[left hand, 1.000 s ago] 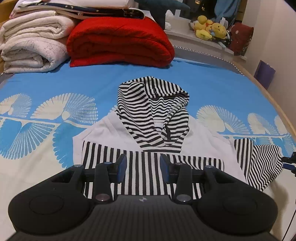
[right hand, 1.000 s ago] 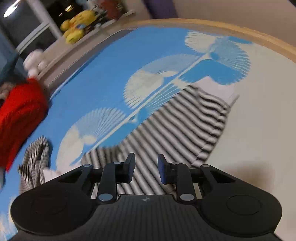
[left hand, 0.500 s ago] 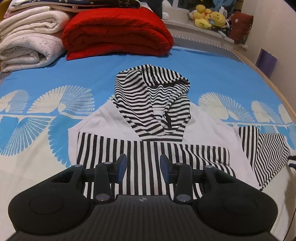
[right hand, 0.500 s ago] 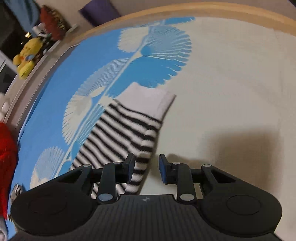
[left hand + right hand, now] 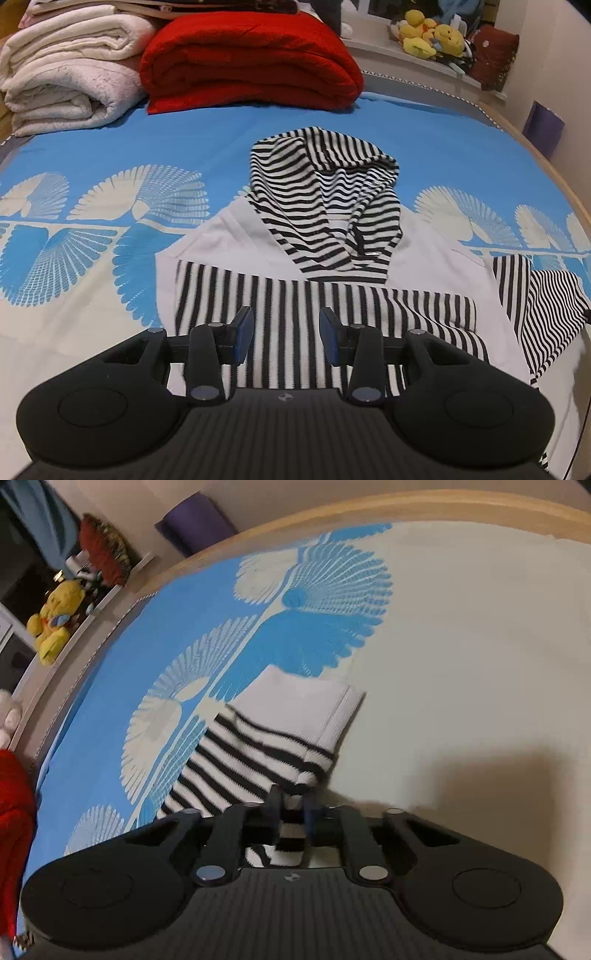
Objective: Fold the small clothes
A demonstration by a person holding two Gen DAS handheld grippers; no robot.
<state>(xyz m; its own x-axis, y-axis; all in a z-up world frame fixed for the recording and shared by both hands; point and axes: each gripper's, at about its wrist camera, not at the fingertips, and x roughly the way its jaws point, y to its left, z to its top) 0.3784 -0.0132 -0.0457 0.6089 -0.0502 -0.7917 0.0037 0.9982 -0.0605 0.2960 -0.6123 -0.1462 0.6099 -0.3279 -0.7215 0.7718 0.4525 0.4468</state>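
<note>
My right gripper [image 5: 291, 812] pinches the sleeve [image 5: 255, 753]; the left gripper [image 5: 286, 334] is spread, empty.
The hoodie [image 5: 325, 236] seems soft and light; I judge the cuff the best hold.

Black-and-white striped hoodie [image 5: 325, 206] with white shoulders; its sleeve [image 5: 258, 749] ends in a white cuff. Blue-and-cream fan-patterned bedspread [image 5: 110, 162]. Far: red blanket [image 5: 251, 59], cream towels [image 5: 70, 70], yellow plush toys [image 5: 428, 33].

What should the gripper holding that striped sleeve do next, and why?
Probably lift the sleeve and carry it across onto the hoodie's body. The right gripper is shut on the sleeve near its white cuff, and this sleeve lies stretched out to the side, while the other one is already folded across the front.
</note>
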